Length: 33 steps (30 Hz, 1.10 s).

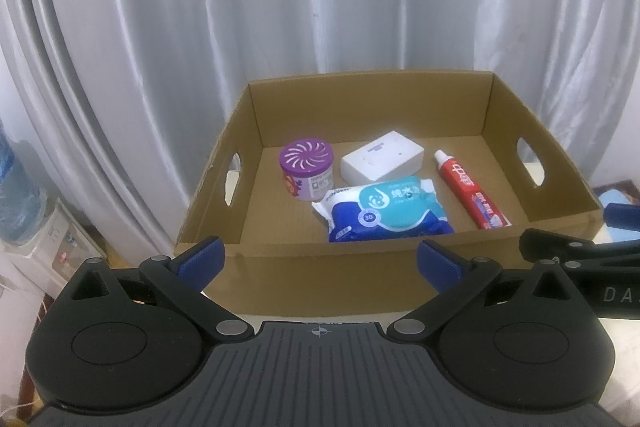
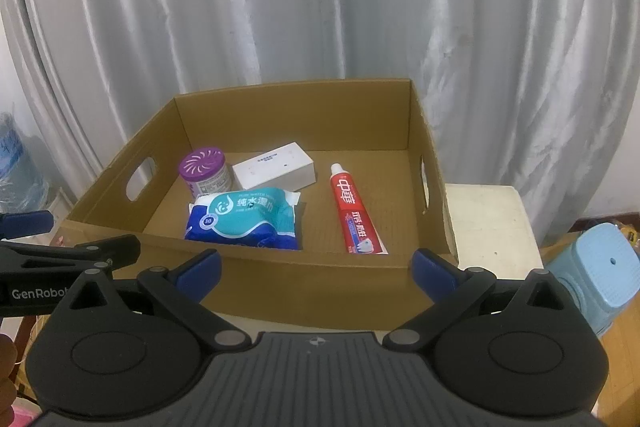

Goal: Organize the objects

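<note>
toothpaste tube [image 2: 355,211]: "中华" | wipes pack [image 2: 245,219]: "纯水湿巾", "30" | left gripper [image 2: 24,227]: "GenRobot"

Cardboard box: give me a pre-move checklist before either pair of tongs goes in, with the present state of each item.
1. Left tongs open, holding nothing: ok.
2. Right tongs open, holding nothing: ok.
3. Both tongs outside the cardboard box, in front of its near wall: ok.
4. Toothpaste tube lies flat, apart from the other items: ok.
5. Wet wipes pack clear of the purple air freshener and white box: cannot tell, they sit close together.
6. Where each item should go: cannot tell.
</note>
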### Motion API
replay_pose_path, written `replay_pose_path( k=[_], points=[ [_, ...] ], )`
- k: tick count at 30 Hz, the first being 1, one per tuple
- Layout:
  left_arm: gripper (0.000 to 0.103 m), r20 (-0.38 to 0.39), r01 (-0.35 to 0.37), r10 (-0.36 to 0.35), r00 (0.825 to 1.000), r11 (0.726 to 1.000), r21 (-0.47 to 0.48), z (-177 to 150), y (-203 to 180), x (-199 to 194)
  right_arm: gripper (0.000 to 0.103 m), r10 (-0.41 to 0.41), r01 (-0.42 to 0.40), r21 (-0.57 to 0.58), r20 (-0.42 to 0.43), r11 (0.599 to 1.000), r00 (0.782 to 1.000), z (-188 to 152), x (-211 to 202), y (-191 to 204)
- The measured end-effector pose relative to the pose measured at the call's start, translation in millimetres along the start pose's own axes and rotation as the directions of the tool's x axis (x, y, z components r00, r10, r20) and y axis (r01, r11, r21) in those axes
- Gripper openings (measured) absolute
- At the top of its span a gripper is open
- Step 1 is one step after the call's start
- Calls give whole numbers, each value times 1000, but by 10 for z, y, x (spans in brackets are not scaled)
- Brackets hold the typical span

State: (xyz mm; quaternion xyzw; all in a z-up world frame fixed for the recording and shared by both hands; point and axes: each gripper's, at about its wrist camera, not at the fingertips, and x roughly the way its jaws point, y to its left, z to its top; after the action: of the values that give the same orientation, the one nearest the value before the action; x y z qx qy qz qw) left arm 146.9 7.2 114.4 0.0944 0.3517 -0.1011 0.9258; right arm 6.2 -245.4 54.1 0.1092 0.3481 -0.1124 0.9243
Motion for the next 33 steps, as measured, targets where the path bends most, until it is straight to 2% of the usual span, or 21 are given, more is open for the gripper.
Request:
replay_pose_path(
  k=[33],
  points=[
    [103,1,-3,3,1000,1000,10,26,8,-33,103,2,-2,-4,2,1000,1000,14,-29,-4]
  ],
)
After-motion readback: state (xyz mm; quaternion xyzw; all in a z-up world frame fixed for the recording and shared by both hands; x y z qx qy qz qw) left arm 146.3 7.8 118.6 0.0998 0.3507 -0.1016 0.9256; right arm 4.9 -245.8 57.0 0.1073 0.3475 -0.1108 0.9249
